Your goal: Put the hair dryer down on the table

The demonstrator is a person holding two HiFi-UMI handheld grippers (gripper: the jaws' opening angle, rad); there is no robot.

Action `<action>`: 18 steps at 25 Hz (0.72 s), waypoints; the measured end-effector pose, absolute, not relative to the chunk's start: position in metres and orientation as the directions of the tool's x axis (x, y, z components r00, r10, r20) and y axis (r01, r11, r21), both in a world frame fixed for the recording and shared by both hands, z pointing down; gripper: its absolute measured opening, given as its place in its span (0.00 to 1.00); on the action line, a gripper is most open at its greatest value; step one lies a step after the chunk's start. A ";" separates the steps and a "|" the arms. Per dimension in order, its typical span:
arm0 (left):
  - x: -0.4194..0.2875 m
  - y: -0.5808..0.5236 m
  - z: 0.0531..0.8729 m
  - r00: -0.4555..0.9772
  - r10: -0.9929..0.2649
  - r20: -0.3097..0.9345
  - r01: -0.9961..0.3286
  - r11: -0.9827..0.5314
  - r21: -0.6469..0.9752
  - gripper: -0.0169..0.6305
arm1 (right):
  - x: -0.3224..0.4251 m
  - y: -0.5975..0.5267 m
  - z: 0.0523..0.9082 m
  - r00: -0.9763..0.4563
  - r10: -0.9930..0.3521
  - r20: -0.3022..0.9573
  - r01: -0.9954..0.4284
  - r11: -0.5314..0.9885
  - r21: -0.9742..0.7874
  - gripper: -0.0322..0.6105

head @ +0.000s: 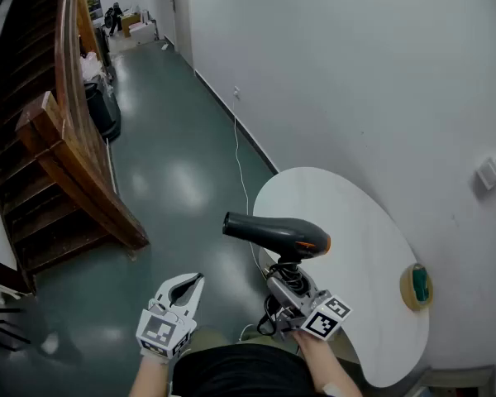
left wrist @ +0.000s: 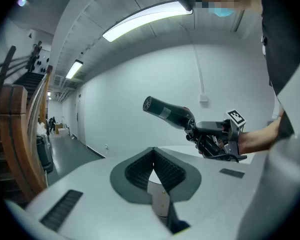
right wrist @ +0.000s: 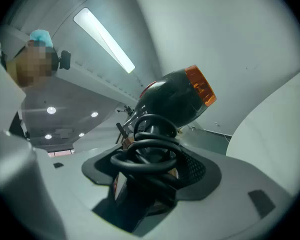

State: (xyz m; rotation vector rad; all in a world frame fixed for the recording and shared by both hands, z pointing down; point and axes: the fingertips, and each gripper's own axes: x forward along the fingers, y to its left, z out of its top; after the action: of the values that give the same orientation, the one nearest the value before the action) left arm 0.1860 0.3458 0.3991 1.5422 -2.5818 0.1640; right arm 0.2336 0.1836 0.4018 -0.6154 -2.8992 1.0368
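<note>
By wall (head: 355, 73), on table (head: 339, 197): tape roll (head: 417, 286), probably.

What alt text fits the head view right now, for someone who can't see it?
The right gripper holds a black hair dryer by its handle over the left edge of a white table beside the wall. The left gripper, shut and empty, hangs over the green floor.

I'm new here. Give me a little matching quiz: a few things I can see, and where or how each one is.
1 hair dryer
2 roll of tape
3 left hand-held gripper
4 wooden staircase

a resting on the white table
b shut, empty
c beside the green floor
d held in the right hand-held gripper

Pairs: 1-d, 2-a, 3-b, 4-c
</note>
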 end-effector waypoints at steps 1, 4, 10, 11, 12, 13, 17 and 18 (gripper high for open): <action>0.190 0.340 0.403 -0.470 -0.865 0.174 -0.880 0.474 -0.020 0.03 | 0.240 0.177 0.403 -0.926 0.356 -0.123 0.353 0.708 -0.612 0.58; 0.203 0.323 0.411 -0.469 -0.861 0.196 -0.878 0.478 0.000 0.03 | 0.257 0.157 0.409 -0.935 0.336 -0.113 0.330 0.712 -0.620 0.58; 0.209 0.301 0.413 -0.468 -0.853 0.232 -0.879 0.476 -0.023 0.03 | 0.267 0.124 0.418 -0.942 0.317 -0.113 0.314 0.705 -0.636 0.58; 0.208 0.299 0.413 -0.468 -0.851 0.237 -0.879 0.476 -0.027 0.03 | 0.267 0.120 0.419 -0.941 0.318 -0.118 0.318 0.703 -0.636 0.58; 0.206 0.297 0.413 -0.469 -0.850 0.240 -0.878 0.477 -0.029 0.03 | 0.266 0.117 0.419 -0.939 0.320 -0.123 0.322 0.700 -0.637 0.58; 0.203 0.296 0.414 -0.471 -0.848 0.242 -0.877 0.479 -0.027 0.03 | 0.264 0.116 0.420 -0.938 0.322 -0.127 0.325 0.696 -0.640 0.58; 0.188 0.290 0.425 -0.465 -0.848 0.255 -0.877 0.480 -0.006 0.03 | 0.250 0.111 0.426 -0.939 0.323 -0.116 0.318 0.694 -0.646 0.58; 0.183 0.288 0.429 -0.461 -0.849 0.258 -0.879 0.477 0.000 0.03 | 0.245 0.110 0.428 -0.940 0.323 -0.110 0.315 0.698 -0.644 0.58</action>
State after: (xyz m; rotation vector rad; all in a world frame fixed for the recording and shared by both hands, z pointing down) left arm 0.1830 0.2876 0.4288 1.4880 -2.5019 0.1960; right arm 0.2455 0.1100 0.4276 -0.5413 -2.8836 1.0901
